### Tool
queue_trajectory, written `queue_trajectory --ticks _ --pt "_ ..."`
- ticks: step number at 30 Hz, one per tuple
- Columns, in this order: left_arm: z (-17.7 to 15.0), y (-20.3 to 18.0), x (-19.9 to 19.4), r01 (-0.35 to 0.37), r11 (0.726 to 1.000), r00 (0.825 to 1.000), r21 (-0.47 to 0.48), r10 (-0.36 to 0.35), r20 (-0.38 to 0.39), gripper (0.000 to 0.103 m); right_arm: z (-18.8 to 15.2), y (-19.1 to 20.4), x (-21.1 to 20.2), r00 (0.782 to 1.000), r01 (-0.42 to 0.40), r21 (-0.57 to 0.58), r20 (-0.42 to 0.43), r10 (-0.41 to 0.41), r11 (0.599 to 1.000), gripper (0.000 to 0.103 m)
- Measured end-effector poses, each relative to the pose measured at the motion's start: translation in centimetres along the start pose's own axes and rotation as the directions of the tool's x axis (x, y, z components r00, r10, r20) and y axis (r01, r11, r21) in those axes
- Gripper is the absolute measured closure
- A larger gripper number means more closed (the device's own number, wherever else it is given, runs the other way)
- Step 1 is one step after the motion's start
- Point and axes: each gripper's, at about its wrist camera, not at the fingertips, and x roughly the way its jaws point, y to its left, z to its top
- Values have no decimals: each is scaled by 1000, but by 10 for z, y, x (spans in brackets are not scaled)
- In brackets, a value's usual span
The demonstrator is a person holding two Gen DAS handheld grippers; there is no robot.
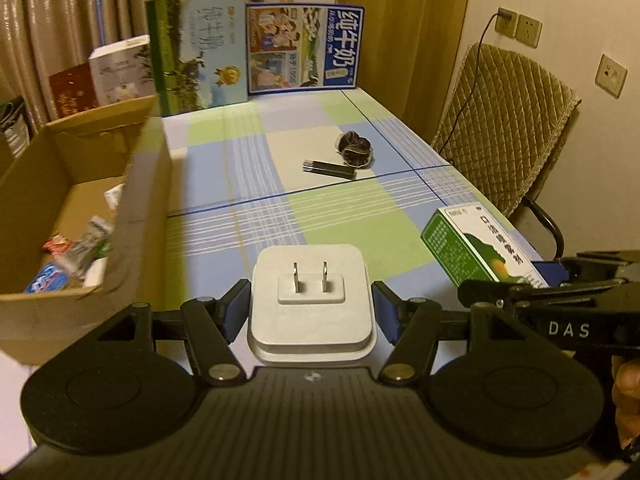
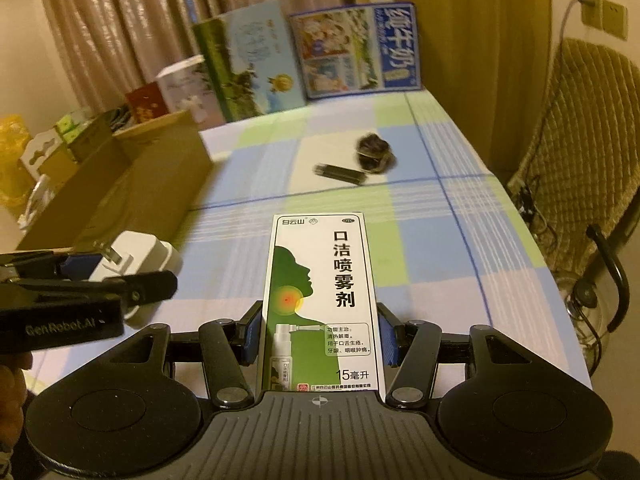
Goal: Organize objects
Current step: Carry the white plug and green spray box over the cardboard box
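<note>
While both loads hang just above the checked counter [image 1: 348,216], the left tongs [image 1: 311,304] clamp a white square plug adapter [image 1: 311,300] and the right tongs [image 2: 320,336] pinch a green-and-white spray carton [image 2: 320,300]. This looks like the carry step. Next, each load needs swinging left over the open cardboard box [image 1: 80,208], clearing its wall before release.

spray box [image 2: 320,300] "口洁喷雾剂", "15毫升", milk carton [image 1: 306,46] "纯牛奶", hand-held gripper [image 1: 552,280] "DAS"

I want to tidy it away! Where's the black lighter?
The black lighter lies mid-table on the checked cloth, just before the dark scrunchie, right of the cardboard box.
</note>
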Motion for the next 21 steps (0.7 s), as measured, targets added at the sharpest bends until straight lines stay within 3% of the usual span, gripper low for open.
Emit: queue_trajectory --ticks 21 --pt "-26 70 -89 -113 991 991 -76 117 59 43 -2 104 -20 992 -119 -150 10 122 981 50"
